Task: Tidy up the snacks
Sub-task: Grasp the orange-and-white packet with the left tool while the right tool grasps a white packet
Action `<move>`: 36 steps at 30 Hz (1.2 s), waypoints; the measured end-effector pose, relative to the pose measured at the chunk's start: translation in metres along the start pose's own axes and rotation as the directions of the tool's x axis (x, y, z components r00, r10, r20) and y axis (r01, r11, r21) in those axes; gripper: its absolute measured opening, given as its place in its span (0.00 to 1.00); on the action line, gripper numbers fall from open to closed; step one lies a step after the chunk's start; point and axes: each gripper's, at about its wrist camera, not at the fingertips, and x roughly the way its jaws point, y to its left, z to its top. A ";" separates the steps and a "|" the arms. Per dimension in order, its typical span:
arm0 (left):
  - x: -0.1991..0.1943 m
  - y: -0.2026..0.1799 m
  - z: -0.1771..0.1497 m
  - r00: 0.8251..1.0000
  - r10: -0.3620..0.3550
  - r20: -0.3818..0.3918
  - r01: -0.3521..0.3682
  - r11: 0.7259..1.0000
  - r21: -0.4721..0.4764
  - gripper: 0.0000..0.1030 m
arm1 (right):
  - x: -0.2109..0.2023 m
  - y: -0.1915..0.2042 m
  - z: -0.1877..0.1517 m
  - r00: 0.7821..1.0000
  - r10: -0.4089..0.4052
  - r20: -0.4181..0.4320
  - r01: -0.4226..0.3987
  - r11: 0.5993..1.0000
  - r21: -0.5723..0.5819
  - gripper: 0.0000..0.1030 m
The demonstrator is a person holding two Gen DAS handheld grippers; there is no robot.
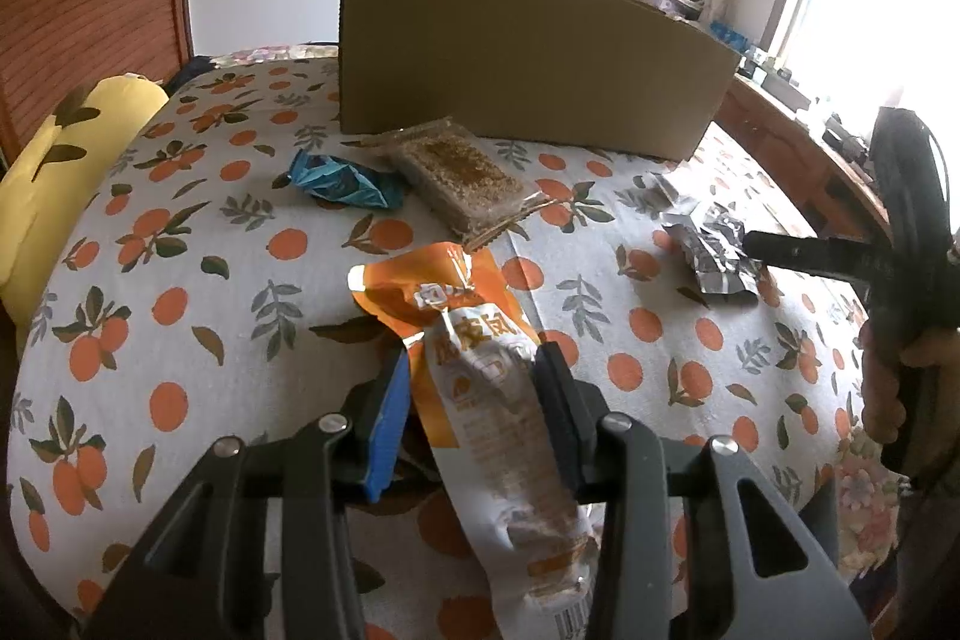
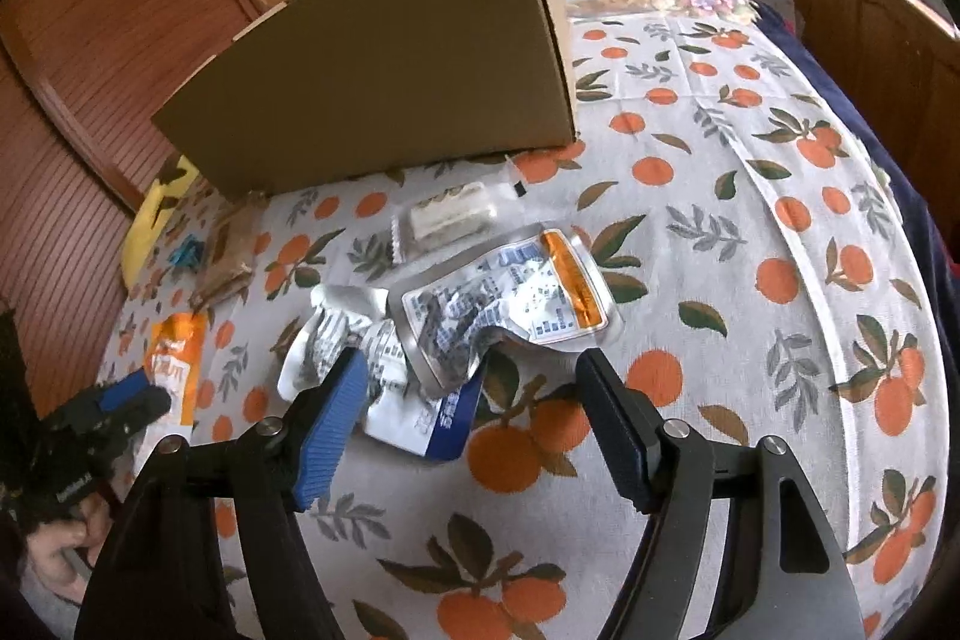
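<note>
With the left gripper [image 1: 474, 376] pinching the orange-and-white plastic snack packet [image 1: 480, 370], lift it clear over the tall brown cardboard box [image 1: 528, 52] wall, while the right gripper [image 2: 474, 388] waits wide open above the crumpled silver foil pouch [image 2: 504, 304].

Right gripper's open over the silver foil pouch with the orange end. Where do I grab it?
Grip the silver pouch at its crumpled, raised near edge, coming straight ahead with the right gripper. The far orange end lies flat on the cloth, offering the fingers little.

Orange-print bed cover [image 2: 750, 232] carries a cardboard box [image 2: 384, 76] and snack packets [image 2: 510, 298].

one box [image 1: 528, 58], six snack packets, two claws.
</note>
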 end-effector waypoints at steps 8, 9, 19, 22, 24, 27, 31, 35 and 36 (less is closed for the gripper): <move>0.006 0.000 0.002 1.000 0.019 -0.010 -0.019 1.000 0.001 0.45 | 0.014 -0.005 0.023 0.999 -0.032 0.009 0.031 0.999 0.034 0.62; 0.007 -0.001 0.002 1.000 0.024 -0.011 -0.023 1.000 0.002 0.46 | 0.016 -0.004 0.025 0.999 -0.047 0.010 0.047 0.998 0.032 0.58; 0.008 -0.004 0.000 1.000 0.026 -0.012 -0.026 0.999 0.023 0.46 | 0.016 -0.008 0.023 0.989 -0.142 0.040 0.143 0.990 -0.010 0.22; 0.005 -0.002 0.000 1.000 0.010 -0.003 -0.010 1.000 0.020 0.42 | 0.012 -0.011 0.019 0.990 -0.133 0.042 0.133 0.991 -0.010 0.21; 0.002 -0.001 0.000 1.000 -0.002 0.001 0.002 1.000 0.015 0.40 | 0.008 -0.014 0.016 0.991 -0.126 0.045 0.126 0.992 -0.012 0.21; -0.001 0.001 0.000 0.999 -0.033 0.001 0.033 0.999 0.001 0.39 | 0.002 -0.017 0.011 0.992 -0.115 0.053 0.115 0.993 -0.007 0.20; -0.004 -0.002 -0.002 0.999 -0.034 0.010 0.034 0.999 0.010 0.39 | -0.005 -0.017 0.009 0.992 -0.110 0.067 0.110 0.994 -0.010 0.20; -0.012 -0.007 -0.001 0.999 -0.048 0.025 0.047 0.999 0.023 0.38 | -0.011 -0.015 0.006 0.990 -0.112 0.082 0.115 0.993 -0.027 0.20; -0.015 -0.008 -0.001 0.998 -0.052 0.030 0.051 0.998 0.024 0.38 | -0.013 -0.014 0.006 0.990 -0.110 0.087 0.113 0.993 -0.031 0.20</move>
